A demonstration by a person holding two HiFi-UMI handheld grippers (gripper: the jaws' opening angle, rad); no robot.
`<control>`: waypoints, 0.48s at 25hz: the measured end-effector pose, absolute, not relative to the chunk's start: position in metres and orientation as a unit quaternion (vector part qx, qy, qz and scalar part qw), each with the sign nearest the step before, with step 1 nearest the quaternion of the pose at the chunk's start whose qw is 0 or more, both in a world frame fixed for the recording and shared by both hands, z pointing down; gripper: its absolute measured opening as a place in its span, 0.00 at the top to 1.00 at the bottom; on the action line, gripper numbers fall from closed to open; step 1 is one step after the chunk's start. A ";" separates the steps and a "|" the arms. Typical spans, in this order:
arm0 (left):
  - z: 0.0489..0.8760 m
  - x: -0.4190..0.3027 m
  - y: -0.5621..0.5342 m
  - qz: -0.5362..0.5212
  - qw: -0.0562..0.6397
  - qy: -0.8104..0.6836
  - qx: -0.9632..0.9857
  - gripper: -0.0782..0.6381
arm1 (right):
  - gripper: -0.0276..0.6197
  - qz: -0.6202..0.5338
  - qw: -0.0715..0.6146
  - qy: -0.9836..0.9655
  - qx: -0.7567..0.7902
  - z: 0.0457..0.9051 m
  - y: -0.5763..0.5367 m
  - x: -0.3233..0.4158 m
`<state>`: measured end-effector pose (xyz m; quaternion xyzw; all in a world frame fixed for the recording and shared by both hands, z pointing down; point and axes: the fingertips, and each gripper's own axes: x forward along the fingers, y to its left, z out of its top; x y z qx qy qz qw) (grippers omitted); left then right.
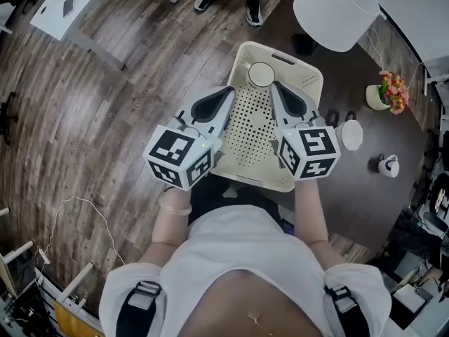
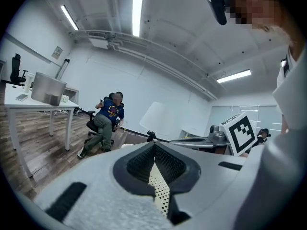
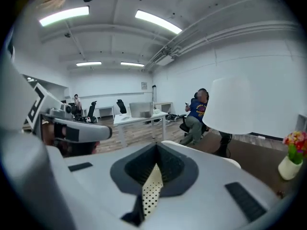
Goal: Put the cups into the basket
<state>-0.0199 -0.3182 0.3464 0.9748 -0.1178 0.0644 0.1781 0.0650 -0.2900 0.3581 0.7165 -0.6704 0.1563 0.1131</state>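
**Cups** — one white cup (image 1: 261,74) sits upright at the far end of the basket (image 1: 303,76). A second cup (image 1: 351,134) stands on the table (image 1: 344,192) just right of the basket and is not yet in. A small white piece (image 1: 387,165) farther right may be a third cup, but it is too small to tell.

**Basket** — cream, with a perforated floor, lying straight ahead of you. Its near half looks bare.

**Right hand-held gripper** (image 1: 275,85) — jaws pressed together with nothing between them, held above the basket.

**Left hand-held gripper** (image 1: 229,90) — likewise closed and empty, beside the right one.

**Step in hand, as judged** — fetching the cup that is on the table.
- Use the right hand-held gripper, which is nearer to it.
- Spread its jaws wide before you go down.
- Take one wall of the cup between the pads and lift straight up.
- Set it in the bare near half, clear of the cup already placed.
- Keep the left hand-held gripper aside.
- Mind the flower vase (image 1: 382,95) and lamp shade (image 1: 337,9) at the far right.
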 end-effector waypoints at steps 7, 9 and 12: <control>0.327 0.002 -0.275 0.066 0.166 -0.072 0.981 0.87 | 0.94 0.137 0.054 -0.651 0.745 0.330 -0.251 0.065; 0.320 0.010 -0.259 0.066 0.164 -0.055 0.983 0.88 | 0.94 0.126 0.046 -0.639 0.757 0.321 -0.238 0.069; 0.313 0.026 -0.231 0.066 0.163 -0.032 0.984 0.87 | 0.94 0.118 0.040 -0.623 0.772 0.312 -0.213 0.079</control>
